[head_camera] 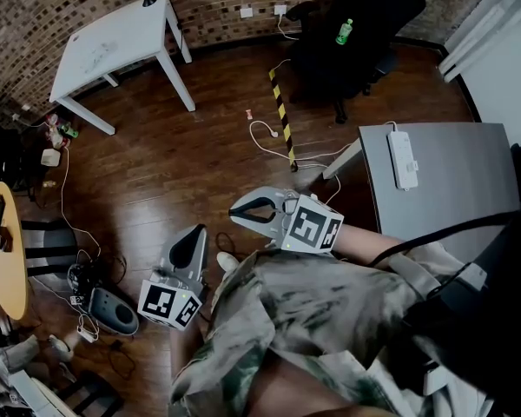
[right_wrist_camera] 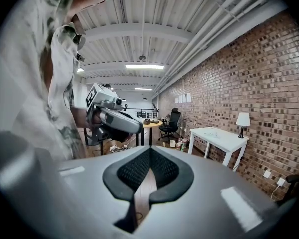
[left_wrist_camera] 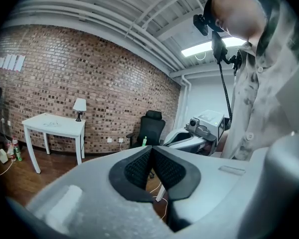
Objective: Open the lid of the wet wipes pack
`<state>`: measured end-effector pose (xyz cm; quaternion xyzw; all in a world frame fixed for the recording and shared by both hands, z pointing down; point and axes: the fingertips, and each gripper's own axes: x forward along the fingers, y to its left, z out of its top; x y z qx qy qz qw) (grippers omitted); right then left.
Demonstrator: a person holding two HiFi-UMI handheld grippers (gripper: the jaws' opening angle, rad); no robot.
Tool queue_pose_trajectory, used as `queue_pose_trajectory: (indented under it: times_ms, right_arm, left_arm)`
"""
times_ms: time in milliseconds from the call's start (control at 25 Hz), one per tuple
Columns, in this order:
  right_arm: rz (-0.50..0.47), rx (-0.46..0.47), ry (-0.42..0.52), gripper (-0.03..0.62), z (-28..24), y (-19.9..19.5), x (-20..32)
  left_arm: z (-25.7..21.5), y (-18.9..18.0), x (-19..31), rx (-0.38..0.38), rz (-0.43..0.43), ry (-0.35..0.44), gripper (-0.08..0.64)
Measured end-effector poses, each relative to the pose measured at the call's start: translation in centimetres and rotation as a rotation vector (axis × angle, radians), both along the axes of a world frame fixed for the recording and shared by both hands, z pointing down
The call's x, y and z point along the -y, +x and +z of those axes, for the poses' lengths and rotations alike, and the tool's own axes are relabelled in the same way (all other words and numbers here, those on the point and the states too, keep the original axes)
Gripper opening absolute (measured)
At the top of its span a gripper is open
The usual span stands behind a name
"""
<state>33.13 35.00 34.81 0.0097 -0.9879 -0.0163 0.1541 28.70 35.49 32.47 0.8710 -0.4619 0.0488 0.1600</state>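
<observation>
No wet wipes pack shows in any view. In the head view my left gripper point(head_camera: 191, 243) is held close to my body over the wooden floor, pointing away from me. Seen along its own jaws, the left gripper point(left_wrist_camera: 151, 149) is shut, its black pads meeting at the tips with nothing between them. My right gripper point(head_camera: 250, 210) sits just right of it and points left. In the right gripper view the right gripper point(right_wrist_camera: 150, 150) is also shut and holds nothing. Each gripper view shows the other gripper raised beside my shirt.
A white table point(head_camera: 113, 42) stands at the back left by the brick wall. A black office chair point(head_camera: 352, 50) carries a green bottle point(head_camera: 344, 31). A grey desk point(head_camera: 451, 189) with a white power strip point(head_camera: 402, 159) is at the right. Cables point(head_camera: 269, 137) and clutter lie on the floor.
</observation>
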Motion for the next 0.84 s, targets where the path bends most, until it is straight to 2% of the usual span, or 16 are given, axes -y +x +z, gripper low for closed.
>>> queue_pose_trajectory:
  times_ms: [560,840]
  right_arm:
    - [-0.009,-0.031,0.023,0.003,-0.6,-5.8,-0.7]
    - [-0.018,-0.047,0.025,0.003,-0.1,-10.2,-2.1]
  left_arm:
    - [-0.3,-5.6,-0.2,-0.021,0.013,0.015,0.003]
    - [-0.1,-10.1,-1.2,-0.027,0.005,0.019,0.003]
